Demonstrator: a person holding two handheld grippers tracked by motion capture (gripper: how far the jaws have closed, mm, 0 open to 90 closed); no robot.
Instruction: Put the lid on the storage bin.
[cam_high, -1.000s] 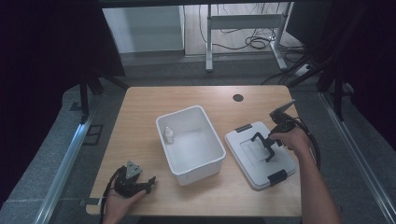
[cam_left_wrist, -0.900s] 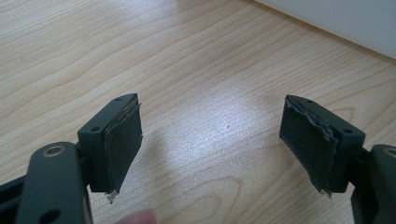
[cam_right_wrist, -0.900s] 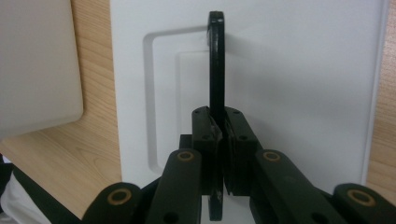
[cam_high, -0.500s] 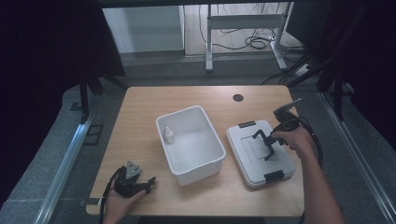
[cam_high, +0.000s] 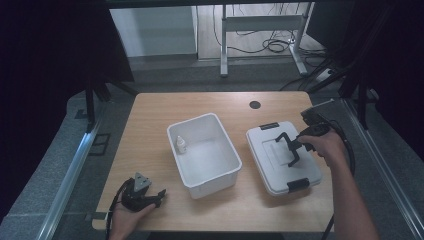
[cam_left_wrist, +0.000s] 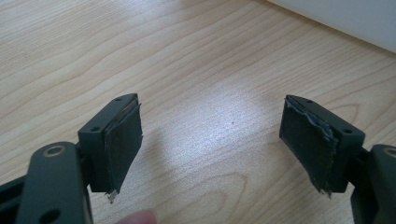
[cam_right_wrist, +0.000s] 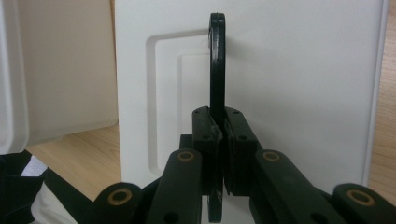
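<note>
Left gripper (cam_high: 159, 194) lies at about 7 o'clock near the table's front edge, held by the left hand (cam_high: 127, 216); in the left gripper view its jaws stand wide apart with nothing between them, worn dark pads (cam_left_wrist: 122, 140) frayed at the edges, over bare wood. Wooden table (cam_high: 150, 115), pale grain, slight sheen. At centre sits the white bin (cam_high: 231, 172), open-topped, rounded rectangular, smooth matte plastic, with a small white bottle (cam_high: 181, 145) standing against its 9 o'clock wall. At 3 o'clock, well apart from the bin, the white lid (cam_high: 280, 180) lies flat on the table, black latches at two ends, recessed stepped panel. Right gripper (cam_high: 291, 147) is clamped tight on the lid's thin black handle (cam_right_wrist: 217, 60), raised upright. Likely judgement: lid gripped, not yet lifted clear or placed on the bin; closing and latching remain.
</note>
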